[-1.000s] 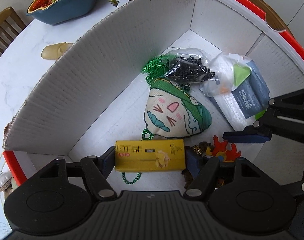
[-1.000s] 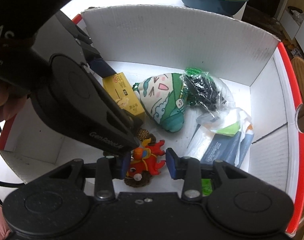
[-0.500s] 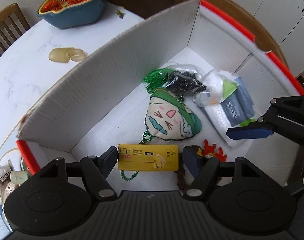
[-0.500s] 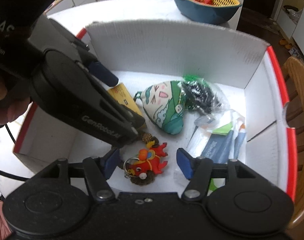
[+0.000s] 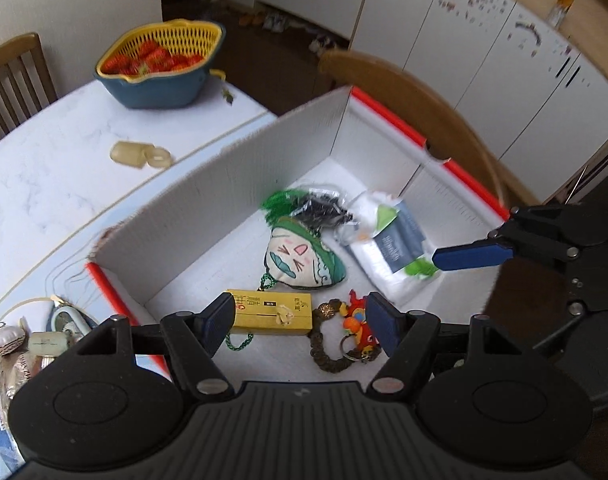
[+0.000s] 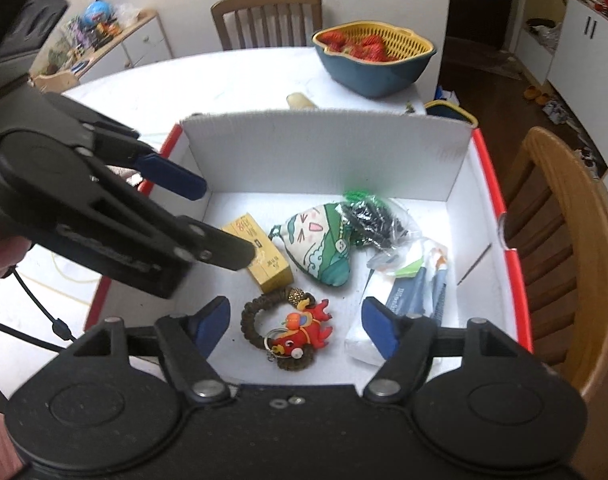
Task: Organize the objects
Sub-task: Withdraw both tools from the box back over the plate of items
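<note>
Two hand-held grippers above a white box (image 6: 324,148) of small items, both empty.

The left gripper (image 5: 300,316) stands wide open, holding nothing — the yellow carton (image 5: 270,312) lies on the box floor just beyond its fingertips. The right gripper (image 6: 296,320) has just been opening; the red keychain (image 6: 304,328) lies loose below and between its jaws, untouched. The placing step looks finished. Next, each gripper likely needs to clear the box walls and seek another item outside on the table (image 5: 56,172).
</note>
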`<action>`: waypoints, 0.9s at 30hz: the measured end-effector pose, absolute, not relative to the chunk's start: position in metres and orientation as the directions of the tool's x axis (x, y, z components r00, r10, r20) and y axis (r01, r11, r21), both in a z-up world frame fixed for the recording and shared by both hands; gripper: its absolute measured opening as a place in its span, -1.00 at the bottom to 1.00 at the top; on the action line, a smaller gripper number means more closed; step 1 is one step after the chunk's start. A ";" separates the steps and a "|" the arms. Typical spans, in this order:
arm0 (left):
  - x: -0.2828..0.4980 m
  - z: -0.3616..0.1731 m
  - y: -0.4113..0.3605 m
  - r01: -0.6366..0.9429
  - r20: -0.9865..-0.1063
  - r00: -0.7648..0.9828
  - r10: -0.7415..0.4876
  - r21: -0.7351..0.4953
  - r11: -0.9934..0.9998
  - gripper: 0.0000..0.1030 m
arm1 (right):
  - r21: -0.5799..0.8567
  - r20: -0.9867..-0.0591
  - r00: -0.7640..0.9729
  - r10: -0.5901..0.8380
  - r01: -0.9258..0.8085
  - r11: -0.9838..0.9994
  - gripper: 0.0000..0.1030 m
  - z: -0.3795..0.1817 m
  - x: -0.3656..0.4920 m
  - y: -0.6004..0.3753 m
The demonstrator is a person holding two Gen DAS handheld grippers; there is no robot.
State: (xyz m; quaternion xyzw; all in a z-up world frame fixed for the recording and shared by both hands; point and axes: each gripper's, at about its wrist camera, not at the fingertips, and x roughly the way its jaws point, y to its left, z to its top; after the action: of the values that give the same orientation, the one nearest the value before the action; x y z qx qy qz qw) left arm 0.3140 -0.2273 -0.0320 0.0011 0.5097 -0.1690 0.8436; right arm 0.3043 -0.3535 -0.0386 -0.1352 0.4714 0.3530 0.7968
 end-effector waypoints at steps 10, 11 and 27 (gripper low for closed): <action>0.274 0.002 -0.189 0.291 -0.789 0.520 -0.326 -0.196 0.937 0.52 | 0.194 -0.796 0.356 0.490 -0.617 0.763 0.65 -0.012 0.279 -0.345; 0.270 0.004 -0.185 0.291 -0.784 0.527 -0.329 -0.197 0.936 0.52 | 0.199 -0.794 0.359 0.491 -0.610 0.767 0.66 -0.011 0.276 -0.343; 0.219 0.014 -0.101 0.232 -0.713 0.618 -0.330 -0.235 0.944 0.61 | 0.237 -0.741 0.426 0.519 -0.557 0.796 0.75 0.004 0.224 -0.293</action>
State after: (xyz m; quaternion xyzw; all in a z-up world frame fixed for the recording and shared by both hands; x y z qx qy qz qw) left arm 0.2190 -0.1006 0.0140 -0.0599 0.4079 -0.1564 0.8975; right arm 0.2242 -0.2925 0.0037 -0.0222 0.4306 0.3186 0.8442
